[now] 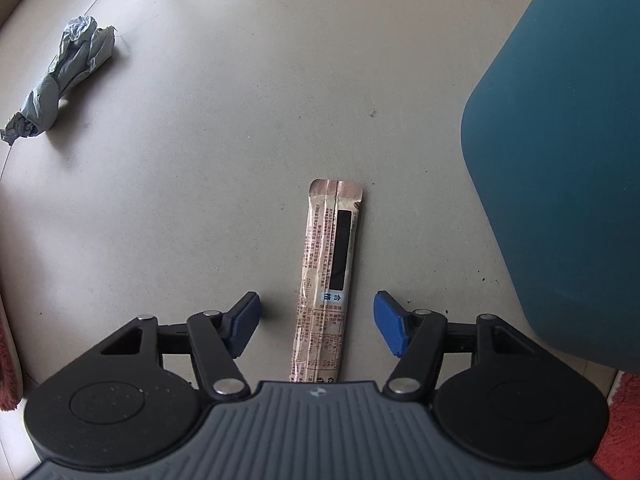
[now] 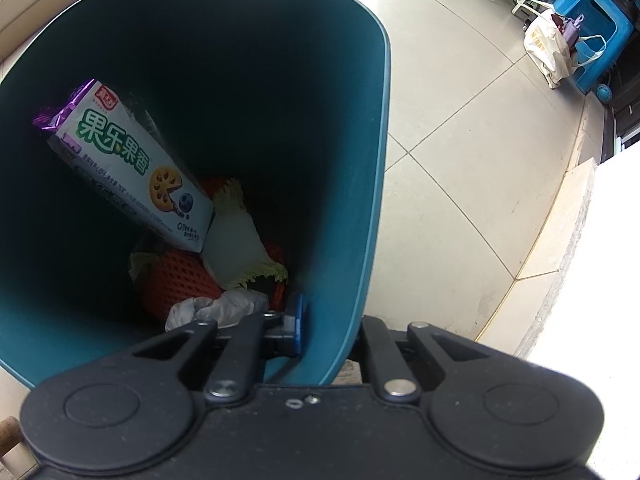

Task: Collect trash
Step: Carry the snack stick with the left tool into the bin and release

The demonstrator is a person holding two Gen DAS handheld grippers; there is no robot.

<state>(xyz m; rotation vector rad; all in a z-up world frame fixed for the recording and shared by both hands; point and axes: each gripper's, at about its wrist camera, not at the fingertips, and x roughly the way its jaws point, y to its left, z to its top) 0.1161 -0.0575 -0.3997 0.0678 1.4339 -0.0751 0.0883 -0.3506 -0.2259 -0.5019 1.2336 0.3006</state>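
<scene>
A long pinkish sachet wrapper (image 1: pixel 326 276) lies flat on the tiled floor, running straight between the blue pads of my left gripper (image 1: pixel 318 322). The jaws stand apart on either side of it and neither pad touches it. Off to the far left lies a crumpled grey wad of paper (image 1: pixel 66 80). The teal trash bin (image 1: pixel 560 160) stands at the right. My right gripper (image 2: pixel 320 328) is shut on the teal trash bin's wall (image 2: pixel 360 240), one pad (image 2: pixel 297 322) inside; the outer finger is hidden. Inside lie a biscuit packet (image 2: pixel 132 164), cabbage leaves (image 2: pixel 236 244) and orange netting.
A red mat (image 1: pixel 624 420) shows at the lower right corner and another at the lower left edge. In the right wrist view a white tote bag (image 2: pixel 548 52) leans on a blue stool (image 2: pixel 596 20) far across the floor, and a raised stone ledge (image 2: pixel 560 248) runs along the right.
</scene>
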